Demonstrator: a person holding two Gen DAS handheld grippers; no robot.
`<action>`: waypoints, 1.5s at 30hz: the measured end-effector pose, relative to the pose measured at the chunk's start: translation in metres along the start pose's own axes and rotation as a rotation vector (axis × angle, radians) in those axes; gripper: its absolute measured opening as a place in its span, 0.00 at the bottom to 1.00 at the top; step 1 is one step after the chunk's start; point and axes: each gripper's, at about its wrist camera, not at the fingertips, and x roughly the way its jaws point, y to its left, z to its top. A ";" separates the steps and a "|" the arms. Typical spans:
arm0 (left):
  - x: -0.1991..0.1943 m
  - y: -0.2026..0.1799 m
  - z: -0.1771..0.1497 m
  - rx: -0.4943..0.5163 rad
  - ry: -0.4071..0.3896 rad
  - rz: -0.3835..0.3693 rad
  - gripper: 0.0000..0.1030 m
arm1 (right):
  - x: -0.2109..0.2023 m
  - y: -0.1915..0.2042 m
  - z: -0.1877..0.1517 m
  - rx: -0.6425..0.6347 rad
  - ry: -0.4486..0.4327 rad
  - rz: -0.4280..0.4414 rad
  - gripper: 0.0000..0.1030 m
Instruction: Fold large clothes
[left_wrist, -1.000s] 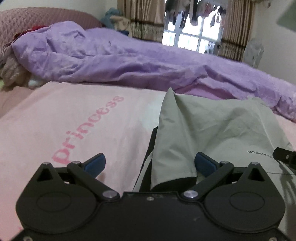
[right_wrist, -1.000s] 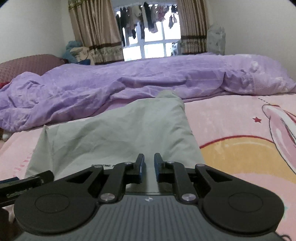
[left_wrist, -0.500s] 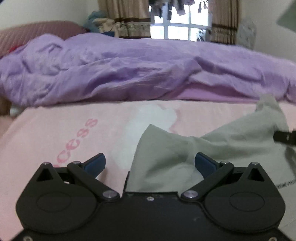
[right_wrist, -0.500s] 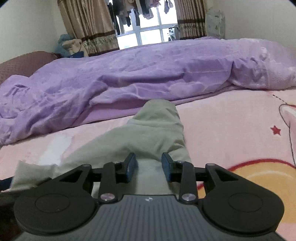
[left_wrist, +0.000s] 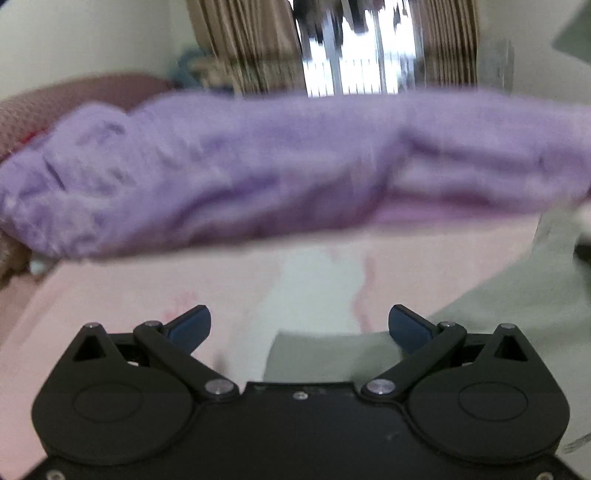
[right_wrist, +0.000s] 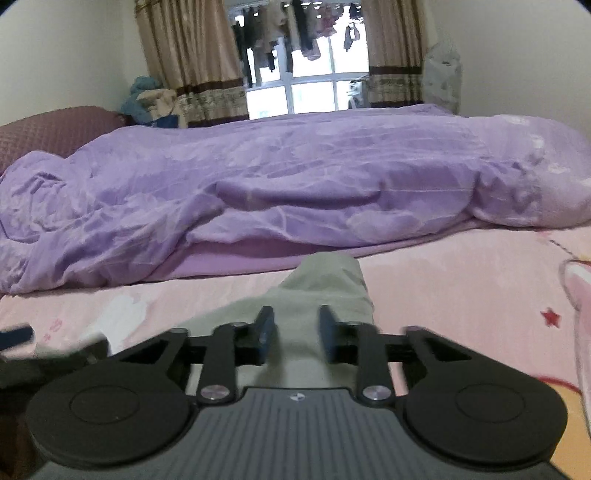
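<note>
A grey-green garment (right_wrist: 325, 288) lies on the pink bedsheet (right_wrist: 461, 288). In the right wrist view it runs from under my right gripper (right_wrist: 295, 332) to a bunched end near the purple duvet (right_wrist: 295, 177). The right jaws stand apart over the cloth, holding nothing. In the blurred left wrist view the garment (left_wrist: 498, 295) lies to the right and under my left gripper (left_wrist: 299, 325), whose jaws are wide open and empty.
The purple duvet (left_wrist: 258, 166) lies heaped across the far side of the bed. A maroon headboard (right_wrist: 55, 129) is at the left. Curtains and a window (right_wrist: 306, 99) with hanging laundry stand behind. The left gripper's tip (right_wrist: 14, 336) shows at the right view's left edge.
My right jaws have opened from nearly shut and let go of the garment. The garment has dropped flat onto the sheet. Both grippers have pulled back; the left is moving fast.
</note>
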 end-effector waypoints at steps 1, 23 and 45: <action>0.009 0.000 0.000 -0.002 0.041 -0.003 1.00 | 0.012 -0.005 -0.002 0.022 0.028 0.010 0.22; -0.102 0.000 -0.061 0.083 -0.004 -0.108 1.00 | -0.056 -0.006 -0.055 0.072 0.162 0.128 0.24; -0.233 0.053 -0.154 0.040 0.118 -0.038 1.00 | -0.183 0.035 -0.112 -0.051 0.220 0.160 0.35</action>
